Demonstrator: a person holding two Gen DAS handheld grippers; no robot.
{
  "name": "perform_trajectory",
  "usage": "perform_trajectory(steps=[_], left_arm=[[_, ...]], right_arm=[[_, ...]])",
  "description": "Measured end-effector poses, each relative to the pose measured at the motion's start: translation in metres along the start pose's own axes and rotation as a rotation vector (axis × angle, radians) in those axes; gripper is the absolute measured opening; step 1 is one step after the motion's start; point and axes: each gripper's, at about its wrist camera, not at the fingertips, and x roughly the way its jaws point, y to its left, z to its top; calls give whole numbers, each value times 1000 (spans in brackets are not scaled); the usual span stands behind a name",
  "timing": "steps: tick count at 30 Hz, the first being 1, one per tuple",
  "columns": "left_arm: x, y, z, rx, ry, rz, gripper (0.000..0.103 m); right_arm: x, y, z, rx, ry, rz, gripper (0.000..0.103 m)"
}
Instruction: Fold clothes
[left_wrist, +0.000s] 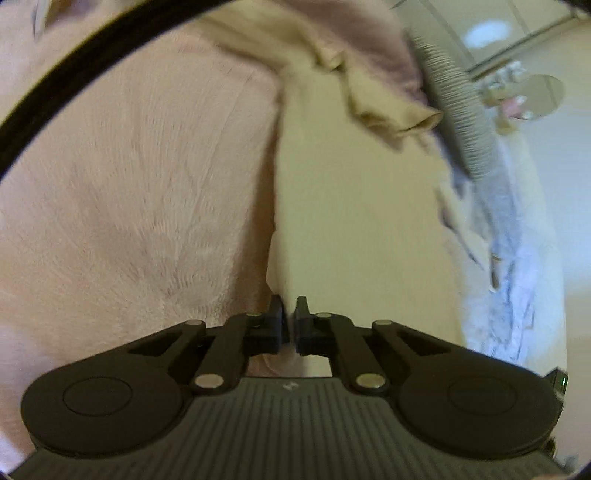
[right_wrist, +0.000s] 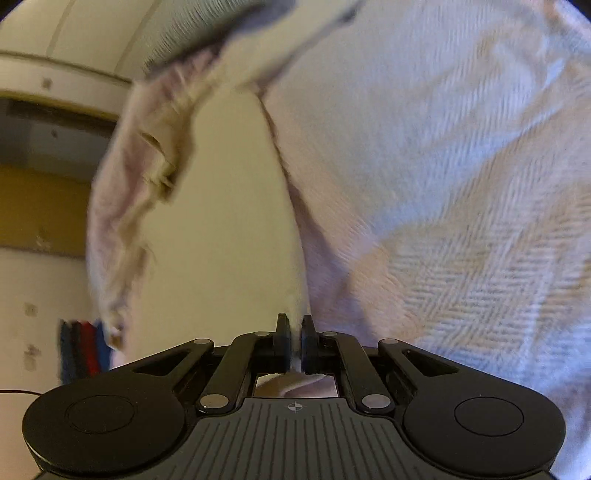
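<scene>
A cream garment (left_wrist: 351, 206) lies stretched across a pink fuzzy blanket (left_wrist: 129, 184). My left gripper (left_wrist: 290, 306) is shut on the garment's near edge, with cloth pinched between its black fingers. In the right wrist view the same cream garment (right_wrist: 221, 221) runs up from my right gripper (right_wrist: 294, 325), which is shut on a fold of its edge. Its far end is bunched and frayed-looking at the upper left. The picture is blurred by motion.
A white woven bedspread (right_wrist: 461, 184) fills the right of the right wrist view. A grey ribbed object (left_wrist: 454, 110) crosses the upper right of the left wrist view. Beyond it stand a pale wall and a round mirror (left_wrist: 543, 96). Coloured cloth (right_wrist: 85, 350) hangs at the far left.
</scene>
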Motion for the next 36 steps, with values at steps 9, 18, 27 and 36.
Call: perform_trajectory(steps=[9,18,27,36], left_arm=[[-35,5,-60,21,80,35,2],[-39,6,-65,45,112,175,7],[-5,-38,16,135,-81,170,8],[146,-103,82,323,-11,107,8]], right_arm=[[-37,1,-39,-64,71,-133,3],[-33,3,-32,-184,143,-406,37],[-15,63,37,-442,-35,-366,37],[113,128,85,-686,-33,-268,36]])
